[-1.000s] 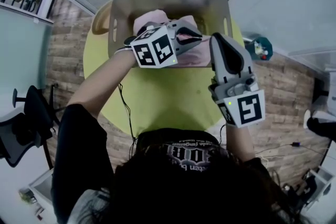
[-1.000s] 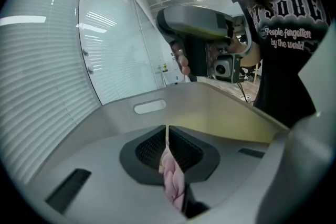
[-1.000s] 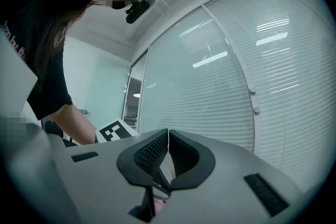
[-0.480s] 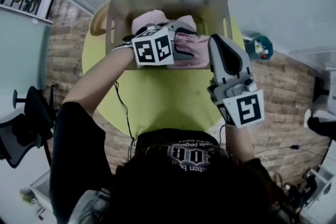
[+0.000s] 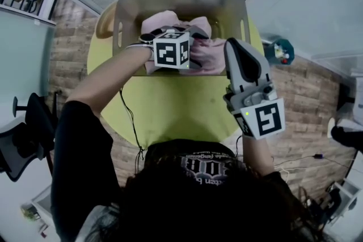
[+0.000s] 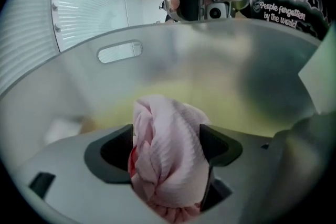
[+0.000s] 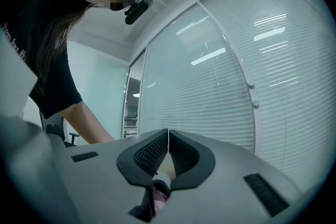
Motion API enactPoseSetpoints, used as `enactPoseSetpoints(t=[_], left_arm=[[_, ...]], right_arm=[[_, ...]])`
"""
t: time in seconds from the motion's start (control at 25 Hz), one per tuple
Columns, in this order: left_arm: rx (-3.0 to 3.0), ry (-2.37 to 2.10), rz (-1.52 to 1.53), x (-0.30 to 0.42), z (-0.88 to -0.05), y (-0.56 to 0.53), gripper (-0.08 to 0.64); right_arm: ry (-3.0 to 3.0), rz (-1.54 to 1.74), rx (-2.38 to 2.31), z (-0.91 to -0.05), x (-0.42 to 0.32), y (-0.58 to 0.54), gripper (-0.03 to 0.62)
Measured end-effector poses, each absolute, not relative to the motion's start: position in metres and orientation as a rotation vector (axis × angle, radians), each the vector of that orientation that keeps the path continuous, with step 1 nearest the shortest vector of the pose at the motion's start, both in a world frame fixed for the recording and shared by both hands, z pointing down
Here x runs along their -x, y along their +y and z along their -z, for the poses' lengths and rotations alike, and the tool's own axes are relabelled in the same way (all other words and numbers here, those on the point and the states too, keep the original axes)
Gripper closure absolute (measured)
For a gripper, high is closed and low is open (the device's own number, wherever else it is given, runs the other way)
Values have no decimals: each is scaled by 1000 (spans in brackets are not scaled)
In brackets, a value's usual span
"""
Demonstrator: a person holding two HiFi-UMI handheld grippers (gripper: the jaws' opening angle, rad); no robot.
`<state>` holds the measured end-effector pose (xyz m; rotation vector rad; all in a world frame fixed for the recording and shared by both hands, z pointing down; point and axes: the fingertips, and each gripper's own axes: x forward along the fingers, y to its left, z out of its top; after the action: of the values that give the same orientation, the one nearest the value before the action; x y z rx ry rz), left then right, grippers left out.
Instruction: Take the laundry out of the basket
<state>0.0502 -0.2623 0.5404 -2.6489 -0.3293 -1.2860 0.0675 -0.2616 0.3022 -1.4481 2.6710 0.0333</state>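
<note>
Left gripper (image 6: 167,139) has dipped lower into the basket (image 6: 210,60), its jaws just opening.
Ribbed pink cloth (image 6: 163,176), a soft twisted roll, lies lengthwise between the spread jaws inside the smooth grey tub; right gripper (image 7: 168,136) jaws meet.

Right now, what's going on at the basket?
The person's left gripper is down inside the laundry basket, which sits on the round yellow-green table. Its jaws have just been opening and stand wide, with a bunch of pink cloth between them but not clamped. The right gripper is shut and empty, held by the basket's near right corner. The laundry is not yet out.
</note>
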Motion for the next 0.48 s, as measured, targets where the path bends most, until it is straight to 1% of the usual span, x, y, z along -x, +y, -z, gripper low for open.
enactPoseSetpoints(t=[0.48], left_arm=[[2520, -352, 1384, -56, -572, -265, 175]], right_arm=[[2664, -35, 1465, -302, -70, -263, 563]])
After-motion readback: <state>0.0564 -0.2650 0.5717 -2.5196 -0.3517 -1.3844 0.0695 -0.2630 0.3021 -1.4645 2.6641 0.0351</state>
